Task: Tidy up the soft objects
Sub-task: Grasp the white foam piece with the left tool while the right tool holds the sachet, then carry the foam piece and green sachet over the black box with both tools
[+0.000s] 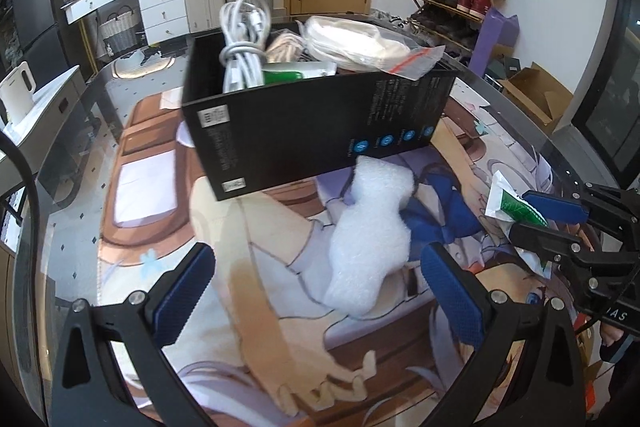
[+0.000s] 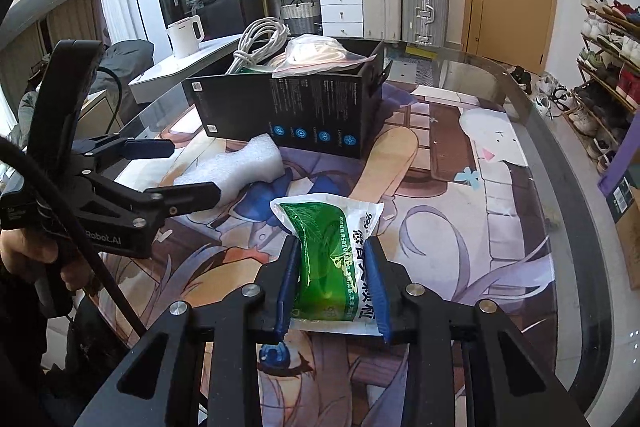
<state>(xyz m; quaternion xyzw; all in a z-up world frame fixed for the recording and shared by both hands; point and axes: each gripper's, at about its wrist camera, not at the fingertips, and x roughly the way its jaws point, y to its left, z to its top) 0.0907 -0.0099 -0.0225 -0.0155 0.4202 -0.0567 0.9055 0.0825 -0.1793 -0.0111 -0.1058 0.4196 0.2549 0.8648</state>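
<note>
My right gripper point(image 2: 333, 279) is clamped across the middle of the green pouch point(image 2: 332, 251), lifted a little above the table mat point(image 2: 460, 227), toward its near edge. The pouch looks light and squashy, its film slick, so I judge a mid-body pinch safer than a corner, which could slide out. My left gripper point(image 1: 316, 291) stands apart, its pads either side of the white foam piece point(image 1: 370, 231) without touching it. The foam lies on the mat, its far end just in front of the black box point(image 1: 316, 119); it seems feather-light and springy, best taken at its narrow waist
</note>
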